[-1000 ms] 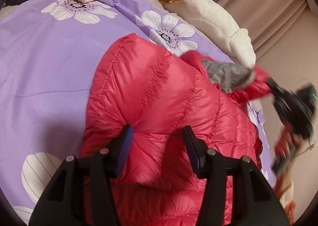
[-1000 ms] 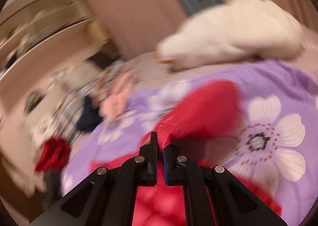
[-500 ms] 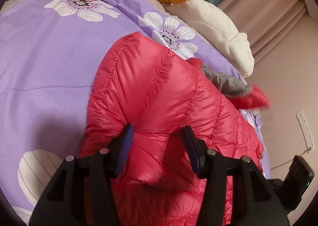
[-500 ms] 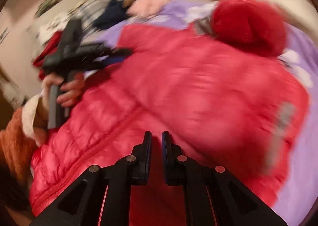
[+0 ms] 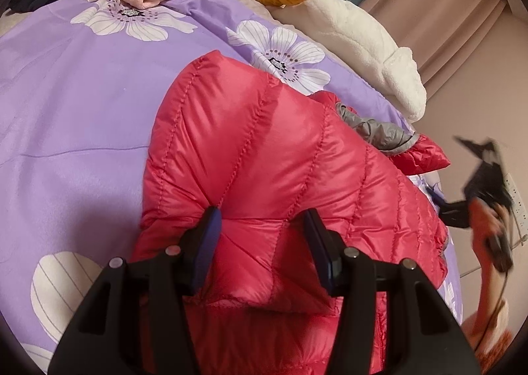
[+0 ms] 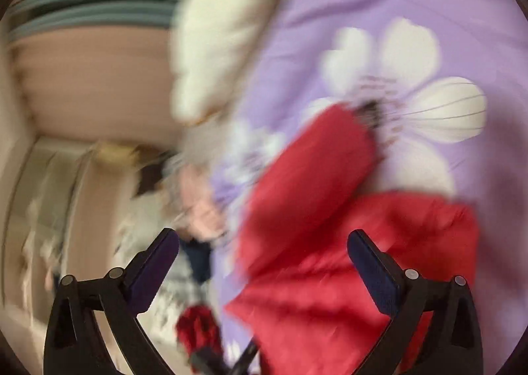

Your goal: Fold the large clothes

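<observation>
A red quilted down jacket [image 5: 264, 157] lies on the purple flowered bedspread [image 5: 76, 131], its long axis running from the near edge of the left wrist view up and away, its grey-lined collar [image 5: 379, 131] toward the white plush toy [image 5: 359, 45]. The left hand-held gripper [image 5: 262, 226] sits half spread, pinching a puffy fold of the jacket. The right hand-held gripper [image 6: 264, 243] has just been opening and stands wide, nothing between its pads, above the blurred jacket.
</observation>
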